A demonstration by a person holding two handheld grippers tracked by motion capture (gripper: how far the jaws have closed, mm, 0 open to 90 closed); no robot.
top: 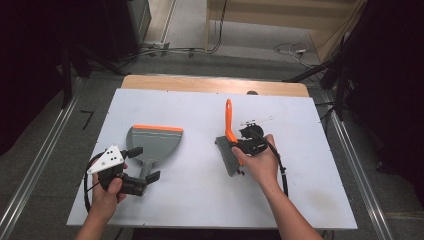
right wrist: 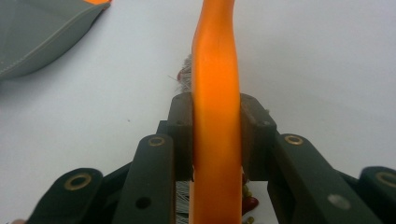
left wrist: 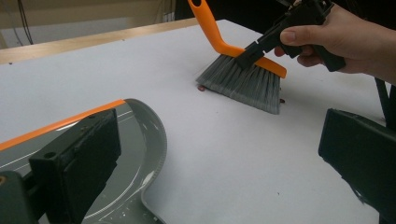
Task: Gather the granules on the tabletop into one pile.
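Right gripper [top: 243, 145] clamping orange brush [top: 229, 137] by its back, bristles down, sweeping small debris [left wrist: 201, 87] toward grey dustpan [top: 154, 141]. Left gripper [top: 145, 163] straddling dustpan handle, jaws gaping, steadying not yet gripping.

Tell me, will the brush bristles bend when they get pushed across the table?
Probably yes. The grey bristles are thin and already splay a little against the table, so they look floppy. The orange brush handle looks like stiff plastic, since it keeps its shape clamped in the right gripper. It may be slightly slippery.
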